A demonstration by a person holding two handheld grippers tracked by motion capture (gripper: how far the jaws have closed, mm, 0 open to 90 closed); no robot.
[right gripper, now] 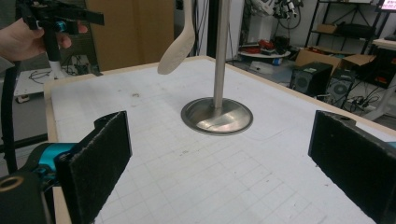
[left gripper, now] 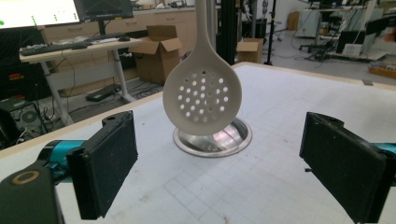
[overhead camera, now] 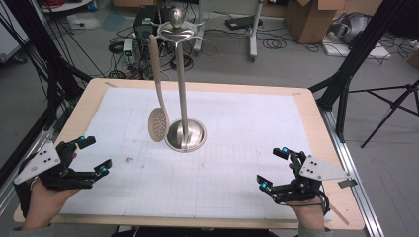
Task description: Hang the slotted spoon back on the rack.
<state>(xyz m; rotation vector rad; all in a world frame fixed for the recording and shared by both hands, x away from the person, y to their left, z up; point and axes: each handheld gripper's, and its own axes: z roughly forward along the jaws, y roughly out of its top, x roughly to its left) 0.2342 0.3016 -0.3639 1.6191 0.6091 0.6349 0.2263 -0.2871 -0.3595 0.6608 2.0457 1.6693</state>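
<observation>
Slotted spoon [overhead camera: 158, 122] hangs from the top of a metal stand [overhead camera: 185, 136] at the middle of the bench [overhead camera: 316, 118], its perforated bowl just beside the stand's round base. Left hand-held gripper [overhead camera: 95, 155] and right hand-held gripper [overhead camera: 273, 168] rest near the front corners, jaws apart, holding nothing.

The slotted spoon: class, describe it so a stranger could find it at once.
On the white gridded mat stands a metal stand with a round domed base. The slotted spoon hangs from its top, on the person's left of the pole. It is beige plastic, its round bowl pierced with small holes.
</observation>
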